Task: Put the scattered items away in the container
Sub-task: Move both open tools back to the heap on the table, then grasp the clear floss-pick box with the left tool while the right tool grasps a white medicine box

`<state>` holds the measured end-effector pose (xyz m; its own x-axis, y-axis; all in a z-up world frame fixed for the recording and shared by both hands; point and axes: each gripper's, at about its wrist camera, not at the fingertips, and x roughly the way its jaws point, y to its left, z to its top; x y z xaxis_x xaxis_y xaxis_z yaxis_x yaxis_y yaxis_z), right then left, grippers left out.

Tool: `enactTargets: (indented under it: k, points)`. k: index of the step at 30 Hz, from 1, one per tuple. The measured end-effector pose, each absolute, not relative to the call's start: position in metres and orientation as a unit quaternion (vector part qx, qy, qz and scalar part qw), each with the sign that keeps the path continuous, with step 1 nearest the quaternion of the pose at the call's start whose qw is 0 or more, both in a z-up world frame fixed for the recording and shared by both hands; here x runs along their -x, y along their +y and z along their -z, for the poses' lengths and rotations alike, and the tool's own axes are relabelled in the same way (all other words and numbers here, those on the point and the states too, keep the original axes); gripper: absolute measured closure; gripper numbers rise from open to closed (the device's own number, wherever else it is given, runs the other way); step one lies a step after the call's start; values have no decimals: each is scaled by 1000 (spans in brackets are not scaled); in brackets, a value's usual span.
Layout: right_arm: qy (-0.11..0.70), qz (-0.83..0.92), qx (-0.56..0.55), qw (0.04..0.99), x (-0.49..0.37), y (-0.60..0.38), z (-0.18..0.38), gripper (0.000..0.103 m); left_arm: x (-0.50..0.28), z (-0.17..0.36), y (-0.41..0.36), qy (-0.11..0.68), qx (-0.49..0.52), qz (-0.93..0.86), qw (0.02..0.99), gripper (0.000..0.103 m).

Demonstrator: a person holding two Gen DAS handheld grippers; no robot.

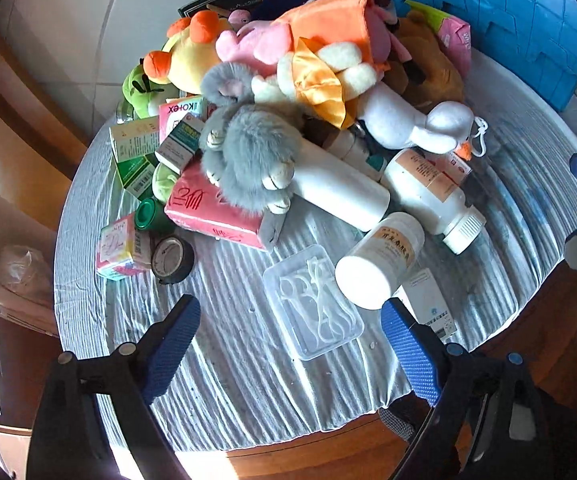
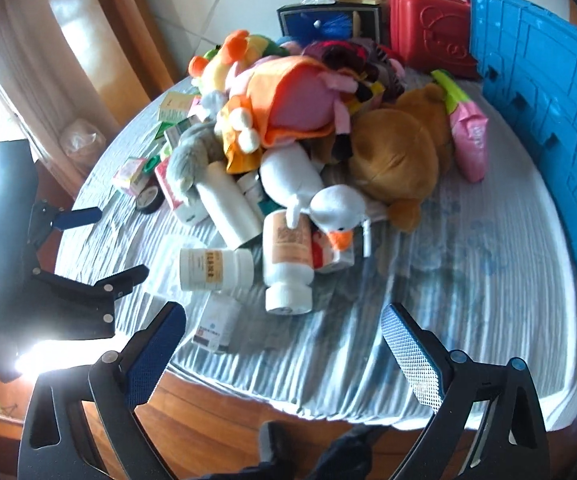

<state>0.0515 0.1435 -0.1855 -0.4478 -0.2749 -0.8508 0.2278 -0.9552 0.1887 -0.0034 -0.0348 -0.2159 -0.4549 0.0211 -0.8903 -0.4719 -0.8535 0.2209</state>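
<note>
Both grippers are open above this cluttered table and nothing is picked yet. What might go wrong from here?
1. The clear plastic tray is flat and low; the open left gripper may slide off it or push it toward the near edge.
2. The white bottles lie on their sides and overlap; nudging one with the right gripper may roll it.
3. The plush pile leans over bottles, so pulling one could tumble toys.

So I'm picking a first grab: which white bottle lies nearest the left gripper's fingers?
The short, wide bottle with the yellow label, its flat end toward the camera, beside the clear plastic tray. The other white bottles lie further back, nearer the toy pile.
</note>
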Motion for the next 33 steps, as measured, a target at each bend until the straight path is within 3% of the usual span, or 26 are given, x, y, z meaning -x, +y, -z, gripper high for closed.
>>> enactTargets:
  k: [9,19,24,31,33]
  points:
    - [-26,813,-550,187,-49,94,243,23,14,256,-43,189,539,-808,142,10]
    - [-28,796,-574,188,-43,82,277,31,27,287,-37,201,556,-794,139,11]
    - [-27,793,-579,187,-33,72,287,37,31,291,-54,190,563,-796,120,42]
    - [-1,791,-586,178,-28,57,300,61,27,290,-65,173,555,-803,134,43]
    - [0,791,-586,178,-28,57,300,63,26,289,-65,172,551,-806,134,43]
